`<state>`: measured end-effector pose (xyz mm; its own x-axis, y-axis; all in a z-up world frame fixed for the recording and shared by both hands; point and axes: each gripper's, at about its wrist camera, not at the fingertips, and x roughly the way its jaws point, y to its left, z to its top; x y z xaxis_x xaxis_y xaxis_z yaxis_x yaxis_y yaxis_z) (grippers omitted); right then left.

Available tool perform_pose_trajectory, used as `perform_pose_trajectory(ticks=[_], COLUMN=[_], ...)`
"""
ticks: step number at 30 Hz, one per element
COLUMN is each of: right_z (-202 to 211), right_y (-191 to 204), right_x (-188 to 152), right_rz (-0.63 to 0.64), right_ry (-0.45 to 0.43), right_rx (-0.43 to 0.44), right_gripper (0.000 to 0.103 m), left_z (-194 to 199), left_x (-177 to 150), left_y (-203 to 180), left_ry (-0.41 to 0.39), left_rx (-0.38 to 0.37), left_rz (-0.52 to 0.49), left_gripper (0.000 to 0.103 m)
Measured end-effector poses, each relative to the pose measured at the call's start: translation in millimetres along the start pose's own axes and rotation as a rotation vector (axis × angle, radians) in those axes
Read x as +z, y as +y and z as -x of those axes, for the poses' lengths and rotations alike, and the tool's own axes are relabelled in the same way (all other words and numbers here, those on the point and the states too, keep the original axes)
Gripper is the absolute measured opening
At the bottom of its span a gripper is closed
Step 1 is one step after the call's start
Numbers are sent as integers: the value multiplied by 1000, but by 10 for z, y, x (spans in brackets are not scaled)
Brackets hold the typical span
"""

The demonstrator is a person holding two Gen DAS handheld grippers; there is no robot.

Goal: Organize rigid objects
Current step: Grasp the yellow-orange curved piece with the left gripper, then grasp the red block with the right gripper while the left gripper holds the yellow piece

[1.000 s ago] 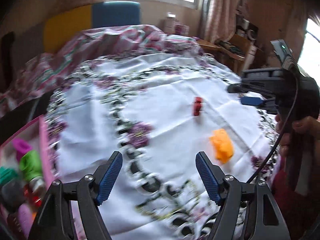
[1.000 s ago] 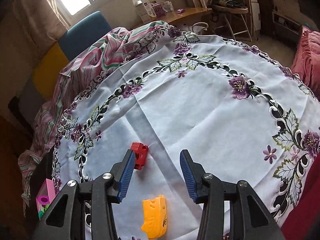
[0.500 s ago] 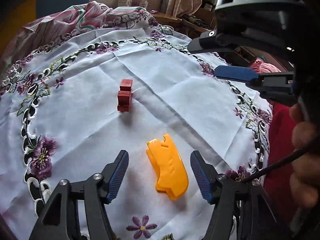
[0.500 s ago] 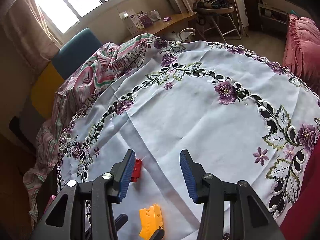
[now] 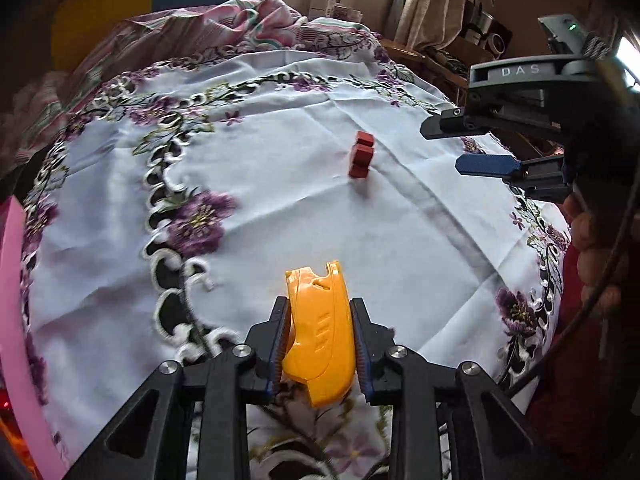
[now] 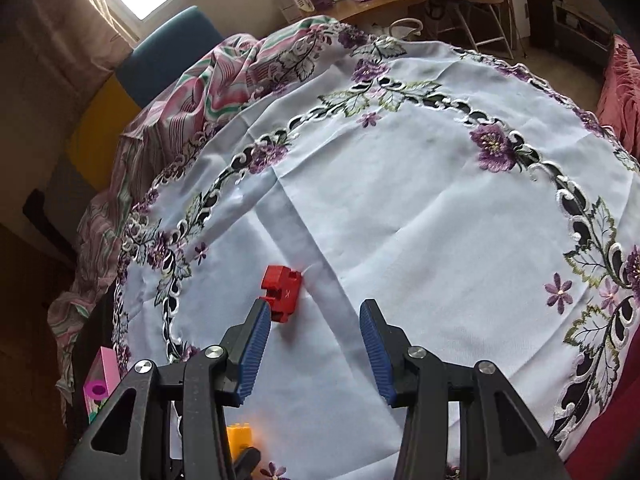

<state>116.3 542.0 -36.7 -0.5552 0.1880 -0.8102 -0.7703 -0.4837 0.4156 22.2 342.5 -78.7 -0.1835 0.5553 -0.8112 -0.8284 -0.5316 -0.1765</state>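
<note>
- While our left gripper (image 5: 320,344), whose jaws have just been closing, clamps the yellow plastic piece (image 5: 318,332) low over the embroidered tablecloth (image 5: 280,208), our right gripper (image 6: 314,344) hangs unclenched and empty.
- We see the red block (image 6: 282,292) lying on the bench just ahead of the right gripper, off toward its left finger, long axis running roughly away from us.
- We judge the right hand the nearer one; the pink bin (image 5: 12,320) waits at far left.
</note>
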Motion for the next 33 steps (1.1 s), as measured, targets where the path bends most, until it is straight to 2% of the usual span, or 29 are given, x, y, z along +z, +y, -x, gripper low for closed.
perform_pose_trajectory(ticks=[9,12,17,21,23,24,25,27,29,33], right_z=[-244,-314,-550,-822,-964,-948,-915,-805,-697,-650], right_y=[190,366,545,580,544,553,573,622,742,960], right_x=[-119,-105,89,206,206,200,189,137,17,-296], right_rz=[84,150,172,197,193,214,236,260,341,449], right_ry=[132,146,133,145,190,165,155,150,146,257], right_rx=[-3,-38,-106,-208,-192,-207,-203,-137,-110,65], right_gripper=[47,47,47,45,26,18,14,14,14,14], left_z=[425,553,725,825,856,869,880,900,933,1022], left_x=[-270,-315,-355,-380,-393,-398,-403,-411,-415,-424], left_y=[297,385,472,555,591,610,624,651,667,672], left_ry=[-53,-70,-103,-119,-122,-126,-129,-132,-140,-159], left_rx=[36,26,23,20,23,24,24,25,25,44], left_rz=[57,80,107,130,140,145,149,160,168,168], left_gripper=[30,30,30,30,30,30,30,30,30,30])
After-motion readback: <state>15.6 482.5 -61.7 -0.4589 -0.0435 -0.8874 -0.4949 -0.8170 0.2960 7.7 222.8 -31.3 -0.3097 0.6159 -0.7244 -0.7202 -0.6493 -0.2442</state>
